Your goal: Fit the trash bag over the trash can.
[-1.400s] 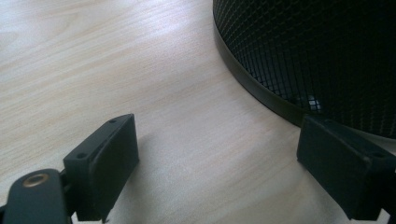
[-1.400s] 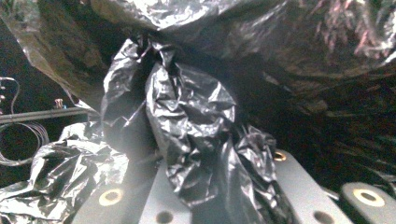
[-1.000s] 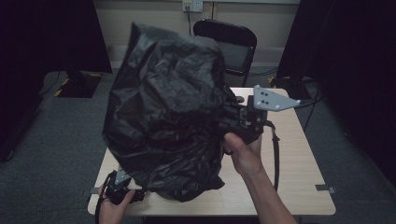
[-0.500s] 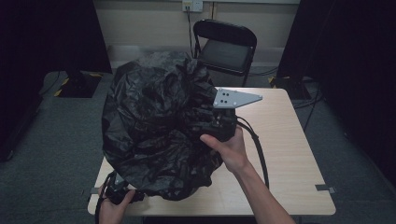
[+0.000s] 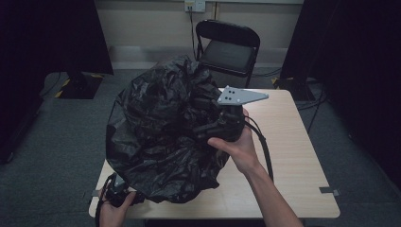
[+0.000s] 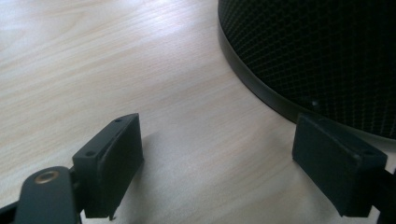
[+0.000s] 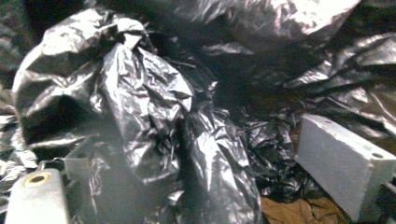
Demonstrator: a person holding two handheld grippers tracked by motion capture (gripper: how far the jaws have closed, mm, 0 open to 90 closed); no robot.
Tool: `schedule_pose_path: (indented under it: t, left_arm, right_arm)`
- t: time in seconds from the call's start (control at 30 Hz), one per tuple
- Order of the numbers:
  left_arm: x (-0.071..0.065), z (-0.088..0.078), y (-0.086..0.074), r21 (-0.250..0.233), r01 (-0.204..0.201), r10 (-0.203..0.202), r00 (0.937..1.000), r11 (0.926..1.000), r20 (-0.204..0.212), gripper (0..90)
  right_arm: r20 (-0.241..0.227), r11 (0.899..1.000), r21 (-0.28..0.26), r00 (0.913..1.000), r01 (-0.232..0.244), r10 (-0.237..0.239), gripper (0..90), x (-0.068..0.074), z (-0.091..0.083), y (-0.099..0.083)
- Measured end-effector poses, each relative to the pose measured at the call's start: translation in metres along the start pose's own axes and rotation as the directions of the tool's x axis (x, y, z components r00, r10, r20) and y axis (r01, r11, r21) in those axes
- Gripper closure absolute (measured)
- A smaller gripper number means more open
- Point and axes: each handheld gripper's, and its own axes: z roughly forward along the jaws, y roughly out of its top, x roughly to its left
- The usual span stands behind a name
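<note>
A big crumpled black plastic bag (image 5: 161, 142) billows over the left half of the wooden table (image 5: 288, 142). My right gripper (image 5: 204, 128), with its grey plate on top, pushes into the bag's right side. In the right gripper view the right gripper (image 7: 201, 154) stands open, with folds of the bag (image 7: 140, 93) lying over the left jaw and between the two. My left gripper (image 5: 116, 190) sits at the table's front left corner, under the bag's edge. The left gripper (image 6: 224, 163) is open and holds nothing, just short of the base of a black mesh bin (image 6: 317, 51).
A black folding chair (image 5: 229, 47) stands behind the table's far edge. Dark curtains hang on both sides of the room. Bare tabletop lies to the right of my right forearm (image 5: 269, 194). Grey carpet surrounds the table.
The bag has sunk from a tall billow to a lower, rounder heap. My right gripper moved left into the bag. The left gripper stayed at the front left corner.
</note>
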Motion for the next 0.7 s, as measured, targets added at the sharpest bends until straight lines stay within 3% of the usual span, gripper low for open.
schedule_pose_path:
  t: [0.1, 0.23, 0.27, 0.33, 0.37, 0.57, 0.7]
  left_arm:
    - [0.002, -0.006, 0.001, -0.016, 0.018, -0.018, 0.9998, 0.9997, 0.006, 17.0]
    - [0.005, -0.025, 0.007, -0.09, 0.027, -0.026, 0.9996, 0.9956, 0.005, 16.8]
    - [0.004, -0.037, 0.014, -0.152, 0.03, -0.029, 0.9995, 0.9879, 0.012, 16.8]
    - [0.003, -0.049, 0.021, -0.202, 0.012, -0.012, 0.9999, 0.9793, 0.001, 16.9]
    - [0.003, -0.049, 0.021, -0.202, 0.012, -0.012, 0.9999, 0.9793, 0.001, 16.8]
    - [0.002, -0.078, 0.036, -0.306, 0.001, -0.003, 1.0, 0.952, -0.006, 16.8]
    - [0.006, -0.096, 0.043, -0.338, -0.025, 0.015, 0.9994, 0.9409, -0.031, 16.6]
  right_arm:
    - [-0.018, 1.0, -0.015, 0.9998, -0.007, 0.007, 15.1, -0.002, 0.0, -0.003]
    - [-0.019, 1.0, -0.015, 0.9998, -0.01, 0.01, 15.1, -0.002, 0.002, -0.005]
    - [-0.027, 1.0, -0.02, 0.9996, -0.006, 0.006, 14.8, -0.002, 0.003, -0.005]
    - [-0.029, 1.0, -0.029, 0.9996, -0.007, 0.006, 13.5, -0.002, 0.003, -0.005]
    - [-0.029, 1.0, -0.029, 0.9996, -0.007, 0.006, 13.5, -0.002, 0.003, -0.005]
    - [-0.027, 1.0, -0.028, 0.9996, -0.01, 0.01, 12.5, -0.004, 0.004, -0.005]
    - [-0.021, 0.999, -0.052, 0.9997, -0.015, 0.014, 12.6, -0.006, 0.0, -0.002]
